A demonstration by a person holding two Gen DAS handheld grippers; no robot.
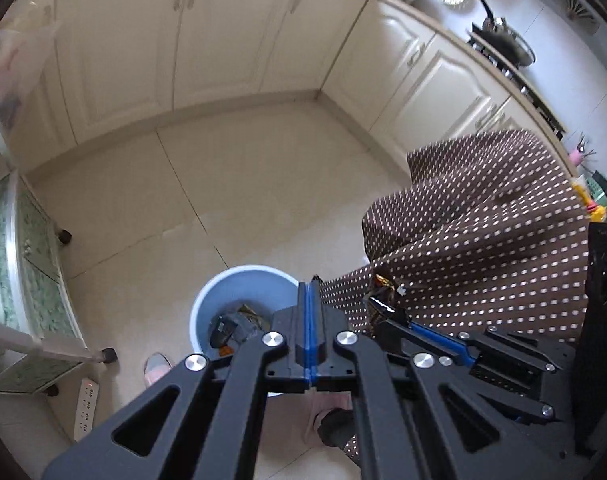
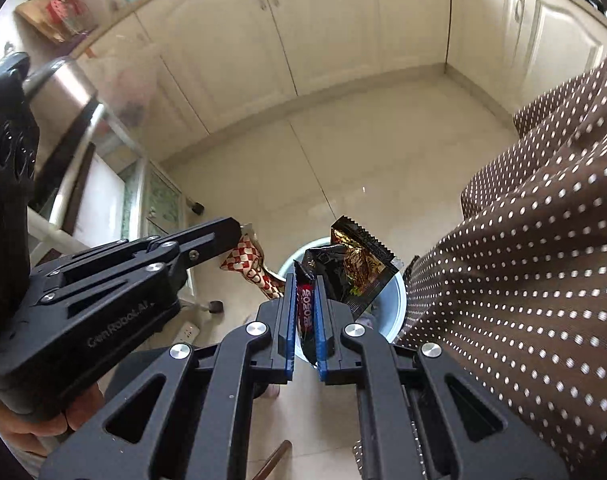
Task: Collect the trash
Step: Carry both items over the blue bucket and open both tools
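A: Your right gripper is clamped on a dark snack wrapper, black and gold foil with a red strip between the blue pads. Red letters run along that strip, too crumpled to read.

B: And it hangs right over the blue bin on the tiled floor. The wrapper's zigzag top edge sticks up above the bin's rim.

A: Your left gripper has its jaws fully together in its own view, blue pads meeting in one line. From the right camera, though, a red-and-white checkered wrapper juts out at its tip, so you're pinching that one thin.

B: Any writing there?

A: On the left gripper's side you can read "Gen Robot AI" in pale letters. The checkered pack shows some print, but nothing legible.

B: Down in the bin there's already dark packaging lying at the bottom.

A: The brown polka-dot skirt hangs just beside the bin, and a white power strip lies on the floor by the table leg.
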